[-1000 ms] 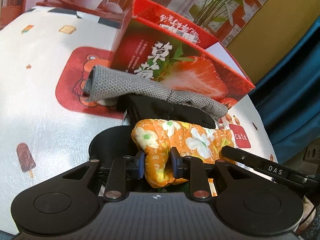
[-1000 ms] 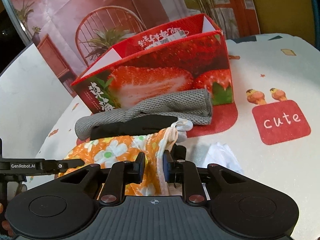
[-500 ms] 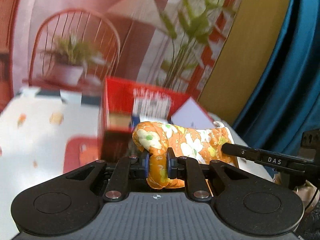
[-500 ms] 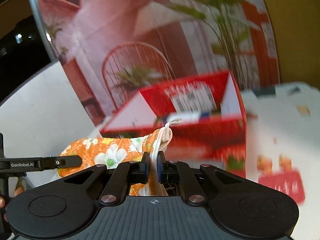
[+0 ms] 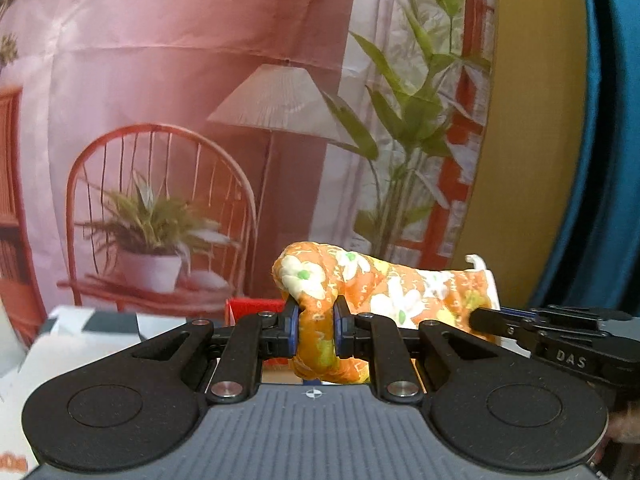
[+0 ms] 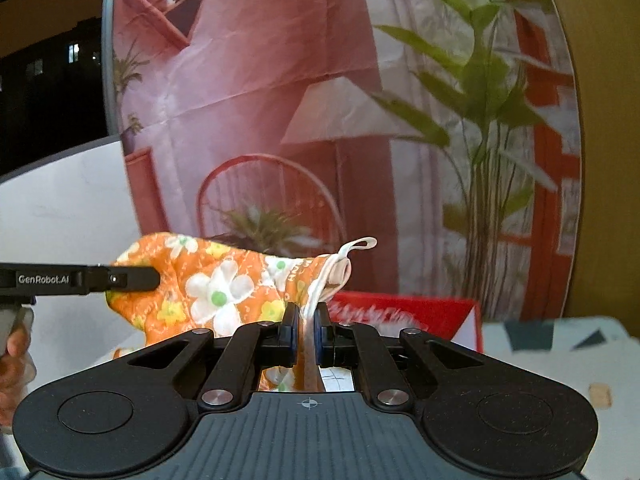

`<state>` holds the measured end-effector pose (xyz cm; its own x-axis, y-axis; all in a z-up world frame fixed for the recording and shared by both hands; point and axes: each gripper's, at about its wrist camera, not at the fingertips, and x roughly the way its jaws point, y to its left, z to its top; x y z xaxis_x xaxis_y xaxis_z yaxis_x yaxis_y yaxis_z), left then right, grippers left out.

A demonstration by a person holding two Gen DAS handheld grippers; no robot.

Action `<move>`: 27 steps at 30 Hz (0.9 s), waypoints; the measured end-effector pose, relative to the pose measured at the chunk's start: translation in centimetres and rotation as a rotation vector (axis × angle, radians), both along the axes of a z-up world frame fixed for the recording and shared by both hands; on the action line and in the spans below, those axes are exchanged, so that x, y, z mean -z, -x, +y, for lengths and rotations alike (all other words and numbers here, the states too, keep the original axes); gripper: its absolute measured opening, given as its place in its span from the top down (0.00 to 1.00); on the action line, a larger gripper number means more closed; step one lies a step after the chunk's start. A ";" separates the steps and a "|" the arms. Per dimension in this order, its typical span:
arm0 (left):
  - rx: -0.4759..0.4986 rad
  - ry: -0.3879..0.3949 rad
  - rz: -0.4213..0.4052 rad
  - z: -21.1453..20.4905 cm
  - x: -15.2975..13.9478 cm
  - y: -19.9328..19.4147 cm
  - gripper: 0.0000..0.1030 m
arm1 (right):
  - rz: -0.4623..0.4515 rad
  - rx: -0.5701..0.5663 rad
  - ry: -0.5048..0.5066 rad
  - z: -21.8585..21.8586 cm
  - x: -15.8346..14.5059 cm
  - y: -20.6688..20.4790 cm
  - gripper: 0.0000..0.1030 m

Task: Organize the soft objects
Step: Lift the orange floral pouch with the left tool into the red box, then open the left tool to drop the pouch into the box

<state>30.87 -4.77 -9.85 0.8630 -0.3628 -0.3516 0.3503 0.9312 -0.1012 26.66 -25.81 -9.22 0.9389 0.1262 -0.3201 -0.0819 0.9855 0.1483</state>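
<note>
An orange oven mitt [image 5: 384, 292] with white flowers hangs in the air, stretched between both grippers. My left gripper [image 5: 316, 320] is shut on its rounded fingertip end. My right gripper [image 6: 306, 324] is shut on the cuff end of the mitt [image 6: 224, 288], by the white trim and hanging loop [image 6: 352, 248]. The red strawberry box [image 6: 404, 316] lies below and beyond the mitt, only its top rim showing. In the left wrist view a small red piece of the box [image 5: 256, 306] peeks out behind the fingers. The grey and black cloths are out of sight.
A printed backdrop [image 5: 200, 120] with a chair, lamp and plants stands close behind the table. The white patterned tablecloth [image 6: 560, 356] shows at the lower right. A hand [image 6: 16, 356] holds the left tool at the frame's left edge. A blue curtain [image 5: 612, 160] hangs at the right.
Both grippers closed on the mitt and lifted it off the pile of cloths. The table and box dropped low in both views as the mitt rose and the views tilted up.
</note>
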 end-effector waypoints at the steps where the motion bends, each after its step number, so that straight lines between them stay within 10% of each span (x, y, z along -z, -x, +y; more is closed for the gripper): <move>1: -0.007 -0.016 -0.003 -0.6 0.2 -0.8 0.83 | -0.005 0.013 0.016 -0.1 0.3 -0.7 0.93; 9: 0.047 -0.154 0.103 -3.5 4.4 -4.5 0.83 | 0.090 0.060 0.068 -0.8 5.0 -4.1 0.93; 22: 0.134 -0.154 0.381 -2.2 8.6 -5.8 0.82 | 0.299 0.058 -0.057 -2.0 8.5 -3.9 0.92; 27: 0.139 -0.165 0.408 -2.4 8.6 -6.0 0.56 | 0.307 0.109 -0.057 -2.0 8.3 -3.5 0.72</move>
<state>36.92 -7.13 -18.50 0.5890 -0.3762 -0.7152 0.4357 0.8932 -0.1111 30.21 -27.81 -17.55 0.8085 0.0559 -0.5859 0.0807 0.9755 0.2045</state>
